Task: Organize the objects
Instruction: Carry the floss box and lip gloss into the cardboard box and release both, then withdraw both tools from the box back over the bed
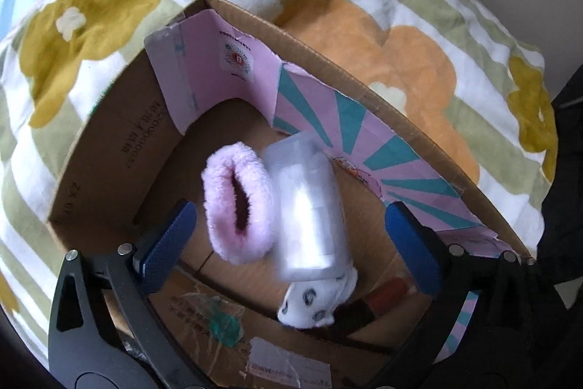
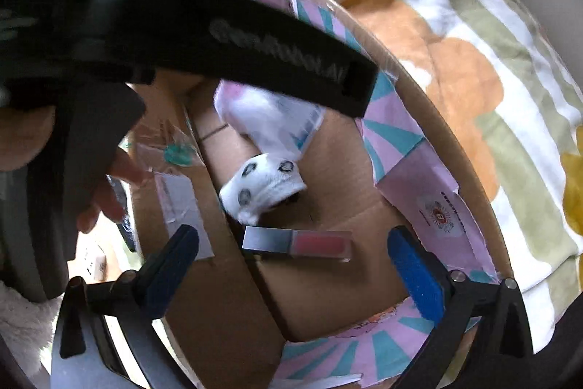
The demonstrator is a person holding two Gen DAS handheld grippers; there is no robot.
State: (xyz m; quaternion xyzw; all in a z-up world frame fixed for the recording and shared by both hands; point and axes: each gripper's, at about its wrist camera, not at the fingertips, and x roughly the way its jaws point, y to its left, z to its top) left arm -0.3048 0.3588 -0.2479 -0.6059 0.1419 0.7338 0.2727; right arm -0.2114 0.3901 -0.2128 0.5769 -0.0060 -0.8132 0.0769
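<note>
An open cardboard box (image 1: 109, 148) lined with pink and teal paper sits on a flowered blanket. Inside it lie a fluffy pink scrunchie (image 1: 238, 203), a white spotted plush sock (image 1: 313, 305) and a lip gloss tube (image 2: 297, 243). A blurred clear plastic bottle (image 1: 308, 210) is in the air between my left gripper's open fingers, touching neither. My left gripper (image 1: 291, 239) is open above the box. My right gripper (image 2: 291, 265) is open and empty over the box (image 2: 226, 316), with the lip gloss between its fingers but lower down. The sock also shows in the right wrist view (image 2: 266, 185).
The flowered blanket (image 1: 419, 61) surrounds the box on all sides. In the right wrist view the black body of the left gripper (image 2: 218, 35) crosses the upper left, with the hand (image 2: 109, 192) holding it below. The box's front flap (image 1: 226, 323) carries tape and labels.
</note>
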